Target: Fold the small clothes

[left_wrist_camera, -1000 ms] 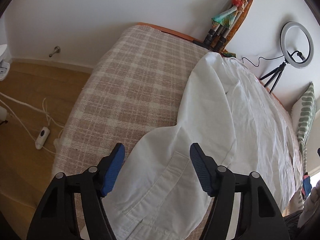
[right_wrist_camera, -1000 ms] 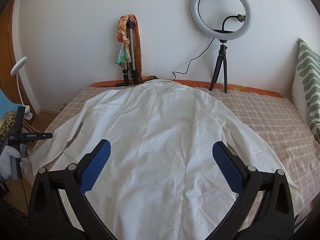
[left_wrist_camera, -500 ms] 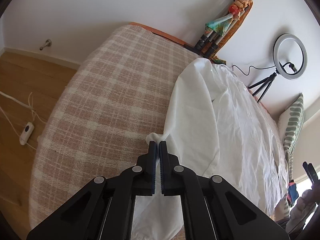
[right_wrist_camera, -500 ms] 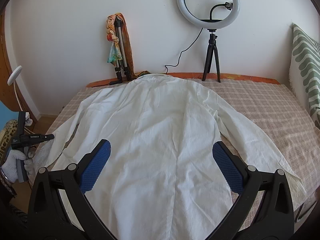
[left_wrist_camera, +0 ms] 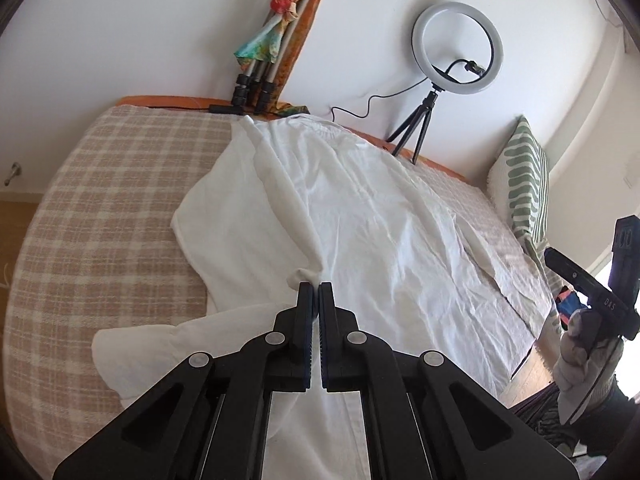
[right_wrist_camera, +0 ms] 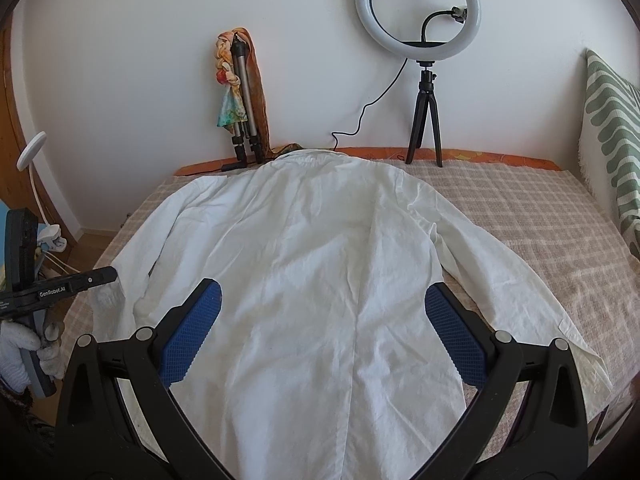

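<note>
A: Pinching the sleeve, is it? What do the tongs have?

B: The left gripper (left_wrist_camera: 314,286) is clenched on a bunched bit of the sleeve (left_wrist_camera: 224,216), with cloth squeezed between its tips. The cloth rises in a ridge from the tips toward the collar end, so that part is lifted off the bed (left_wrist_camera: 100,208).

A: And the other?

B: The right gripper (right_wrist_camera: 320,332) is released, its 2 blue pads (right_wrist_camera: 188,332) spread wide above the lower back of the shirt (right_wrist_camera: 320,260). It touches nothing that I can see.

A: Where does the shirt lie?

B: Face down and spread on the checked bed, collar toward the wall, hem nearest the grippers. The far sleeve (right_wrist_camera: 500,272) lies flat and stretched out.

A: How far along, then?

B: I judge it barely begun. No fold is finished; 1 sleeve is only picked up. Both sleeves, the sides and the body remain.

A: The hands?

B: Both grippers tilt downward. A gloved hand (right_wrist_camera: 18,354) holds the left handle at the bed's edge.
</note>
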The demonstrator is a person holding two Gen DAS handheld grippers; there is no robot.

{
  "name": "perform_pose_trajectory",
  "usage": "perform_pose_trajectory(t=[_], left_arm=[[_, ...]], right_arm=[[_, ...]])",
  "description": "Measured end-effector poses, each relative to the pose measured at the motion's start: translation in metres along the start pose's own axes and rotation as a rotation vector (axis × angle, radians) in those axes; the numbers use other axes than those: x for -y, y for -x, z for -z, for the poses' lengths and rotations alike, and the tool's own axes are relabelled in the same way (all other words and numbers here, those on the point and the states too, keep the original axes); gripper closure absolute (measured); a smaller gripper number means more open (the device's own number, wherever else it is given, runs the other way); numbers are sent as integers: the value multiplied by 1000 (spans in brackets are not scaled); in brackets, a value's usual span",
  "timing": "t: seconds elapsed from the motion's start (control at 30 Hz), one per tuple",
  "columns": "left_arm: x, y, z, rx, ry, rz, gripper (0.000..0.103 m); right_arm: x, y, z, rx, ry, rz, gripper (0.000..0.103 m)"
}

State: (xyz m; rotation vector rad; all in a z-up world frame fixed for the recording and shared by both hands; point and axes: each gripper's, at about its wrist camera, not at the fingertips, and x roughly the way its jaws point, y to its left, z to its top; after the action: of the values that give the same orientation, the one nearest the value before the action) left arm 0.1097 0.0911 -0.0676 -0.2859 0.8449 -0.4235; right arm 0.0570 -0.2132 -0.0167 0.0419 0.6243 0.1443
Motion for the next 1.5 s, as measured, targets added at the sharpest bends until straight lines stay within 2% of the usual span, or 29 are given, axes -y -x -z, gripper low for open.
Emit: perform_pose_trajectory(t=[0.1, 0.2, 0.3, 0.47, 0.53, 0.6, 0.67, 0.73, 0.77, 0.83, 0.97, 1.03, 1.07, 1.13, 1.2, 1.27, 1.3, 1.33, 1.5], left_arm=[[21, -18, 10, -60, -69, 6, 102], [39, -24, 21, -101, -150, -22, 95], [47, -14, 27, -99, -173, -23, 83], [53, 24, 37, -51, -143, 30, 81], [47, 45, 40, 0, -137, -10, 65], [31, 60, 41, 39, -105, -62, 63], [5, 69, 40, 59, -33, -117, 63], [-23, 73, 37, 69, 52, -151, 63], [-36, 73, 37, 72, 94, -169, 63], [-54, 74, 37, 73, 164, -184, 63], [-72, 75, 39, 83, 255, -164, 63], [-74, 74, 38, 85, 254, -173, 63], [-75, 75, 37, 83, 251, -177, 63], [-76, 73, 37, 80, 257, -176, 63], [-80, 73, 36, 81, 271, -174, 63], [-83, 74, 35, 82, 276, -174, 63], [-84, 74, 35, 80, 276, -175, 63], [-84, 73, 36, 76, 276, -175, 63], [-85, 56, 38, 25, 309, -139, 63]], right_arm=[[1, 0, -1, 0, 1, -5, 0], [1, -3, -1, -11, 8, -20, 0], [-4, -10, -2, -34, 19, -36, 0], [-23, -32, -12, -91, 40, -107, 0], [-35, -44, -18, -120, 53, -158, 0], [-51, -57, -22, -145, 60, -200, 0], [-68, -71, -23, -181, 67, -266, 5], [-90, -86, -23, -225, 94, -344, 21], [-104, -93, -22, -240, 118, -376, 23], [-128, -106, -20, -256, 167, -420, 30], [-173, -142, -16, -343, 272, -502, 30], [-192, -161, -9, -423, 311, -515, 25], [-200, -169, -3, -454, 347, -495, 25], [-212, -181, 8, -484, 419, -430, 24], [-213, -189, 18, -512, 442, -432, 26], [-208, -189, 26, -516, 450, -457, 55], [-207, -188, 30, -515, 475, -442, 75], [-205, -186, 33, -509, 494, -433, 84], [-178, -175, 33, -503, 477, -472, 94]])
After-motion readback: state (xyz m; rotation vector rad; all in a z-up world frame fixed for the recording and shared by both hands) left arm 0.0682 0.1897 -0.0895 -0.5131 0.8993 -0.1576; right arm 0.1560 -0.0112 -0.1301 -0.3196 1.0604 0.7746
